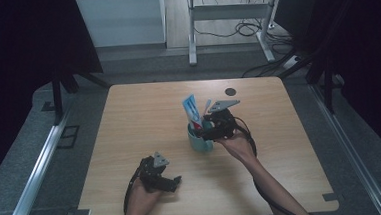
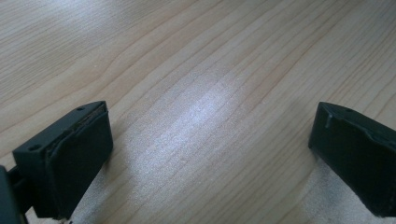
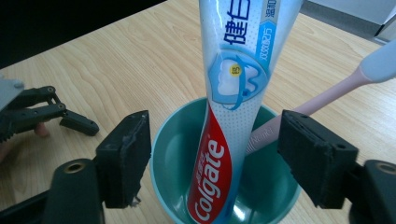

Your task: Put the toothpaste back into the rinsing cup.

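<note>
Right gripper [image 3: 212, 158], jaws wide open, straddles the white-blue-red toothpaste tube [image 3: 229, 116] standing in the teal plastic cup [image 3: 163, 154] mid-worktop; probably about to close; left gripper [image 2: 210, 158] open, empty.

"Colgate" is printed in white on the red band of the toothpaste tube [image 3: 233, 93], with Chinese characters above
</note>
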